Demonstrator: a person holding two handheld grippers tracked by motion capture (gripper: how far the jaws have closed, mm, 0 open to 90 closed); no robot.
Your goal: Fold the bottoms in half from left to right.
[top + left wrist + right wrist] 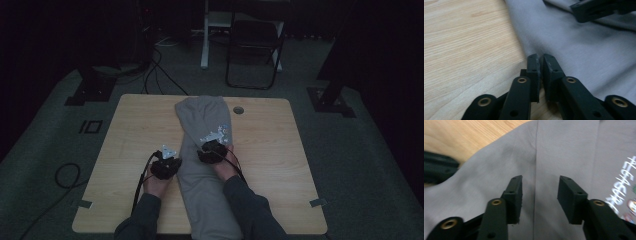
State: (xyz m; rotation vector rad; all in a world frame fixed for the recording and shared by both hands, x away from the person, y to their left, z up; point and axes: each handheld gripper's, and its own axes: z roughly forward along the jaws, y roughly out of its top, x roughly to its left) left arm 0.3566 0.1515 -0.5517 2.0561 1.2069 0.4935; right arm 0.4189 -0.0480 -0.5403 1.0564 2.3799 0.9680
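Observation:
A long grey garment [202, 115] with a white print [217, 134] lies folded lengthwise down the middle of the wooden table [130, 135]. My left gripper [166, 161] sits at the garment's left edge. In the left gripper view its jaws [540, 58] are pressed together over that edge of the cloth [584, 50], and I see no fabric caught between them. My right gripper [212, 147] is over the garment beside the print. Its jaws [540, 185] stand apart above a seam in the cloth [564, 147], with nothing between them.
A round cable hole [238, 110] is in the table just right of the garment's far end. Bare wood [270, 150] lies on both sides of the garment. Beyond the table stand a folding chair [255, 45] and dark stands with cables on the floor.

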